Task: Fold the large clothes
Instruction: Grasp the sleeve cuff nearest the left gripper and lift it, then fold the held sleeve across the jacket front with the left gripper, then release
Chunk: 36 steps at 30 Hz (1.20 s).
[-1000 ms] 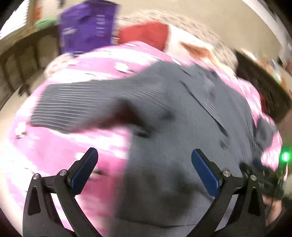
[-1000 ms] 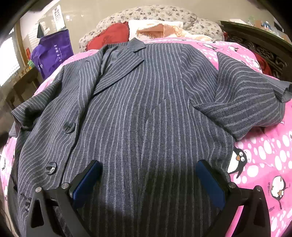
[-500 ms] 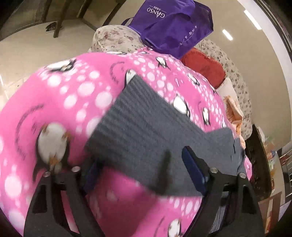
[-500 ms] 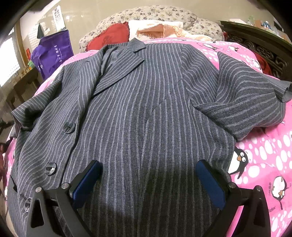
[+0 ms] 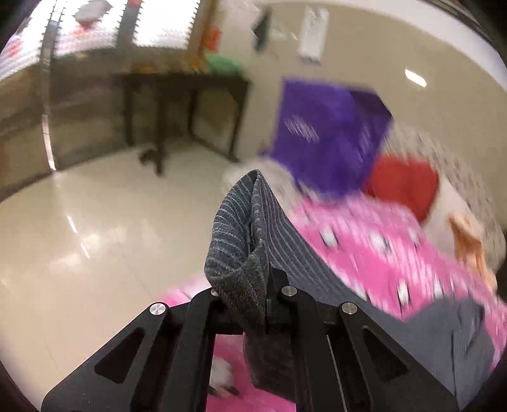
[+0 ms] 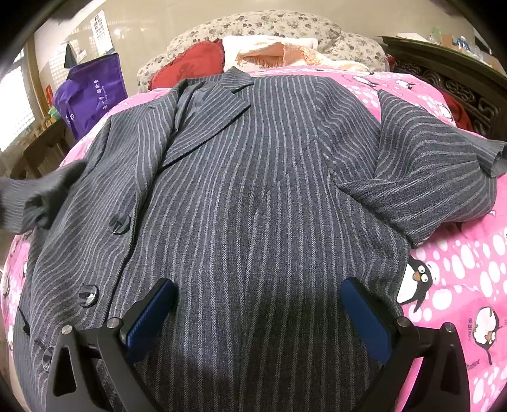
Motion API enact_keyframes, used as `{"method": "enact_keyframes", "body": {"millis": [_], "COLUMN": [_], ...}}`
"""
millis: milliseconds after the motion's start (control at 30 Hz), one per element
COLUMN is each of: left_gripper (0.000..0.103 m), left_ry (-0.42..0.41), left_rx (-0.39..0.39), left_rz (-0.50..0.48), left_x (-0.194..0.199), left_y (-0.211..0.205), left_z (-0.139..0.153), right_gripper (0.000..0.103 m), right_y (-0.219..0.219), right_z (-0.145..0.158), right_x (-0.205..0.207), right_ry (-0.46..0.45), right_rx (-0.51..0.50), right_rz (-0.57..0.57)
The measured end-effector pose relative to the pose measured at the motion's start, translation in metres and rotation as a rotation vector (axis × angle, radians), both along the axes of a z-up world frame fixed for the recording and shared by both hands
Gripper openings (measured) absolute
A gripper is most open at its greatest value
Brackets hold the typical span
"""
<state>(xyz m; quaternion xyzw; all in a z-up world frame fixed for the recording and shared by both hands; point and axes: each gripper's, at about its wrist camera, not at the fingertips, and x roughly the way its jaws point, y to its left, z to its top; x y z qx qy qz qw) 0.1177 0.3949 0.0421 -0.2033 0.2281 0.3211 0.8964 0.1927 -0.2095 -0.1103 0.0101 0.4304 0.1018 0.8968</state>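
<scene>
Jacket: grey pinstriped jacket [image 6: 253, 196] lying front-up on the bed, collar toward the pillows, hem at the near edge, pretty much covering the middle of the bedspread.
Left sleeve: the sleeve cuff [image 5: 240, 241] is off the bed and sticks up in front of the left camera with the floor behind it; the fabric trails back down to the rest of the jacket at lower right.
Right sleeve: the other sleeve [image 6: 431, 183] is folded across itself on the right side, lying flat, cuff pointing out to the bed edge.
Left gripper: left gripper [image 5: 267, 304] has its fingers pressed together, pinching that cuff; it's angled a bit downward, out over the side of the bed. That view is smeared with blur.
Right gripper: right gripper [image 6: 258, 320] hangs over the jacket's lower front, tilted steeply down, fingers [image 6: 149, 320] spread wide with nothing between them, and not gripping the cloth.
Bedspread: pink penguin bedspread [image 6: 459, 285] under it all.
Further out: red cushion [image 6: 190, 68] and floral pillows [image 6: 259, 25] at the head, purple bag [image 6: 92, 92] to the left, dark wooden table [image 5: 180, 111] on the shiny tile floor [image 5: 95, 241].
</scene>
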Motion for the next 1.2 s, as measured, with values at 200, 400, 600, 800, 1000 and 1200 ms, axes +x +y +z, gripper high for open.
{"method": "enact_keyframes", "body": {"millis": [200, 400, 600, 800, 1000, 1200], "left_gripper": [0.004, 0.004, 0.004, 0.004, 0.006, 0.051], "left_ry": [0.005, 0.02, 0.073, 0.172, 0.301, 0.366], "left_rx": [0.02, -0.081, -0.116, -0.135, -0.154, -0.284], "left_rz": [-0.115, -0.473, -0.786, -1.024, -1.171, -1.262], "left_x": [0.006, 0.081, 0.137, 0.16, 0.158, 0.151], "left_y": [-0.011, -0.142, -0.316, -0.456, -0.515, -0.501], "left_z": [0.024, 0.0, -0.03, -0.072, -0.102, -0.098], "right_gripper": [0.103, 0.103, 0.103, 0.103, 0.103, 0.103], "right_y": [0.001, 0.001, -0.004, -0.023, -0.024, -0.026], "right_z": [-0.001, 0.001, 0.01, -0.002, -0.008, -0.013], "right_x": [0.001, 0.0, -0.03, -0.083, -0.093, -0.103], "right_ry": [0.0, 0.028, 0.139, 0.052, -0.029, -0.076], "right_rx": [-0.002, -0.001, -0.081, -0.063, -0.047, -0.032], "right_rz": [-0.002, -0.005, 0.015, -0.044, -0.044, -0.044]}}
